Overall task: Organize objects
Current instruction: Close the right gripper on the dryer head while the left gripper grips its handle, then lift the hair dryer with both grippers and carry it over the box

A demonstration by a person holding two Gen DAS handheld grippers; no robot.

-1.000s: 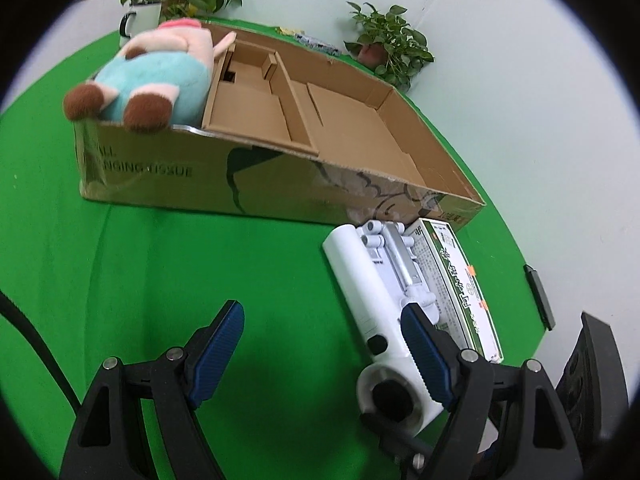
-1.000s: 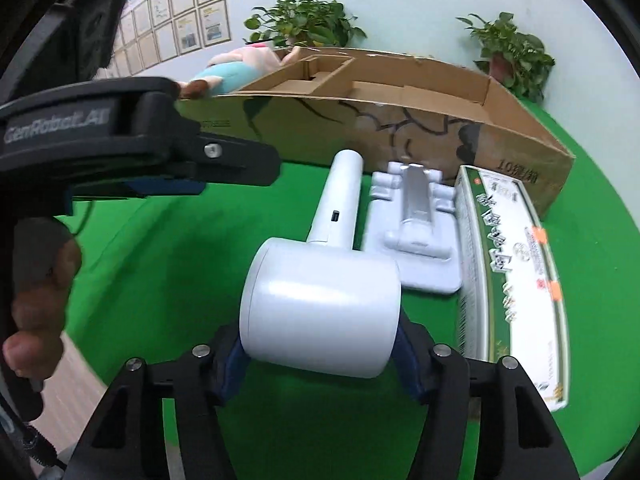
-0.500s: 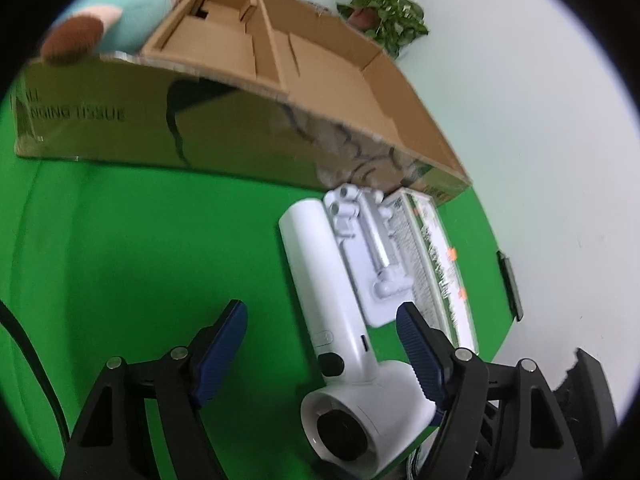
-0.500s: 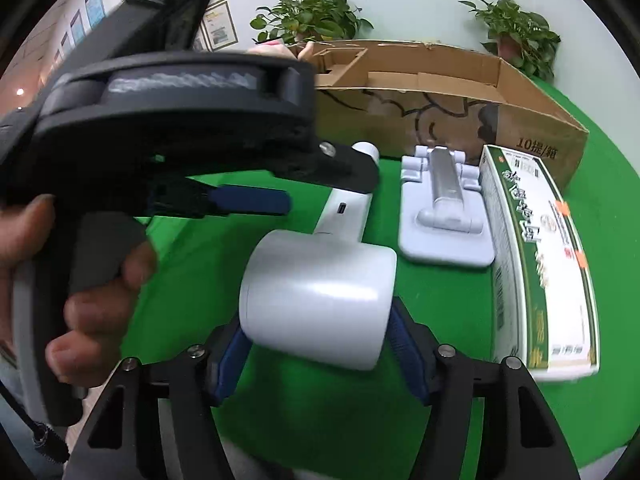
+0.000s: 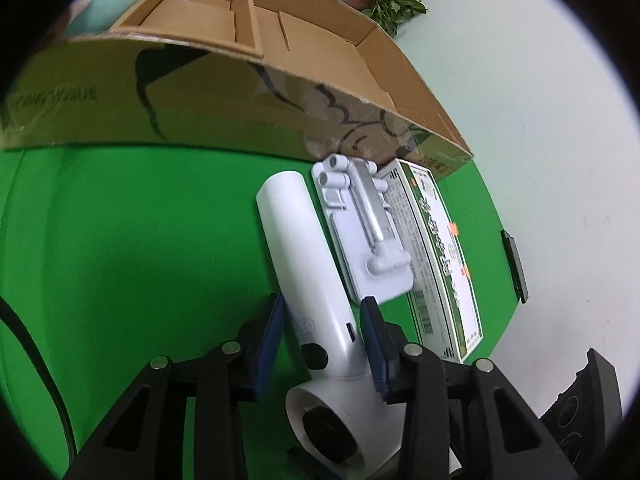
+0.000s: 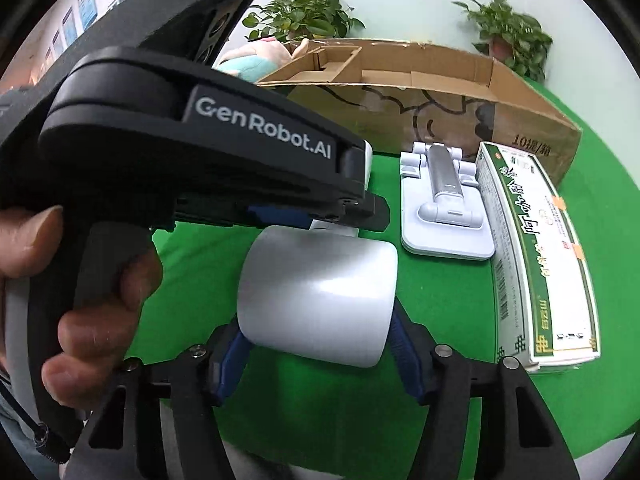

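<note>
The white hair dryer (image 5: 308,280) lies on the green bench (image 5: 140,240), handle pointing far toward the carton (image 5: 248,92). The left tool (image 5: 320,336) has just been closing around the handle; its blue pads (image 5: 272,336) flank the smooth plastic near the black button, though I cannot tell whether both touch it. That view shows the dryer's whole length and its round black rear grille, which the right view hides. The right view instead shows the glossy, barrel-shaped head (image 6: 320,296) gripped between the right tool's (image 6: 320,344) blue pads, and the left tool's matte black body with a hand (image 6: 72,300) on its grip, covering most of the handle. Just right of the dryer lies a flat white stand (image 5: 360,236) with a silver hinge arm, then a long green-and-white box (image 5: 436,248), both near the carton's printed wall. The corrugated carton holds folded cardboard inserts; a plush toy (image 6: 256,64) lies at its far left end. Leafy potted plants (image 6: 304,16) stand behind.
</note>
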